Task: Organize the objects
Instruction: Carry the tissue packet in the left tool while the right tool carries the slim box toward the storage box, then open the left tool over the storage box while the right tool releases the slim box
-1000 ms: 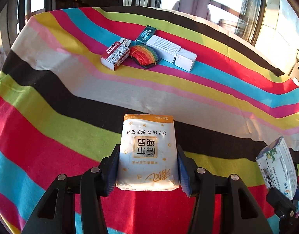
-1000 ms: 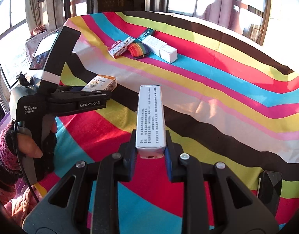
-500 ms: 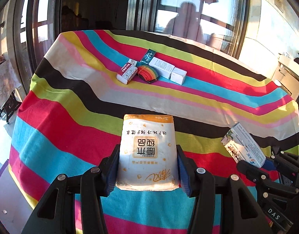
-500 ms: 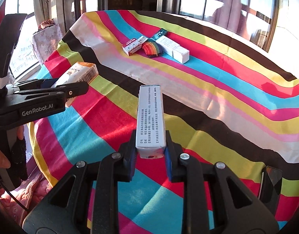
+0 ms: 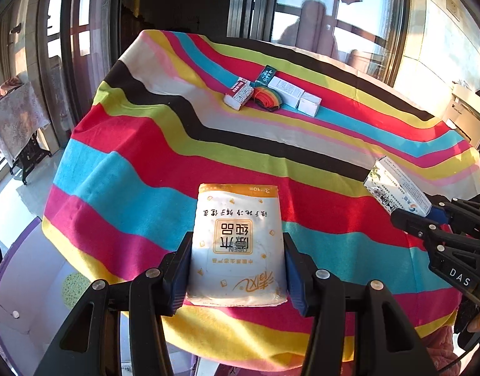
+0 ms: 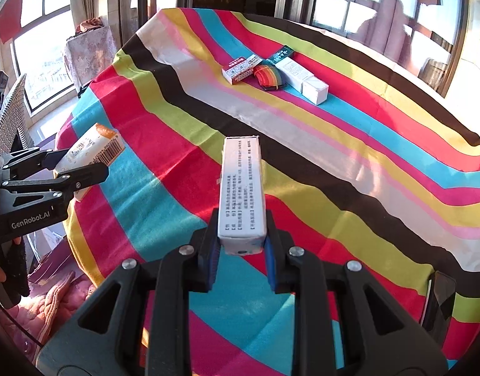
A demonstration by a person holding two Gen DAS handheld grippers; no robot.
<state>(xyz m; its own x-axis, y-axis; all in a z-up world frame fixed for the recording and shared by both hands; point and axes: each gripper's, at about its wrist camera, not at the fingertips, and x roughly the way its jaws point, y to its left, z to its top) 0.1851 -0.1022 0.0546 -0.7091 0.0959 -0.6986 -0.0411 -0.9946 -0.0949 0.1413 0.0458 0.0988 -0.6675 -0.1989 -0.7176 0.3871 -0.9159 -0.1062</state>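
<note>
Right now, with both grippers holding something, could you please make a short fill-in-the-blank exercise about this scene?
1. The left gripper is shut on a white and orange ____ pack.
2. The right gripper holds a long white ____.
3. The row of small boxes and the rainbow pouch lies on the ____ side of the striped cloth.
4. Both held items hang ____ the cloth, not on it.

Missing words: tissue; box; far; above

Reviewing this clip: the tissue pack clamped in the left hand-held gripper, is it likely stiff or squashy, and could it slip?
The tissue pack probably gives under pressure: its plastic wrap looks wrinkled and its corners rounded. It is likely light for its bulk, being held level by the left hand-held gripper from its near end alone. The glossy film might slide, though the fingers press both sides.
</note>
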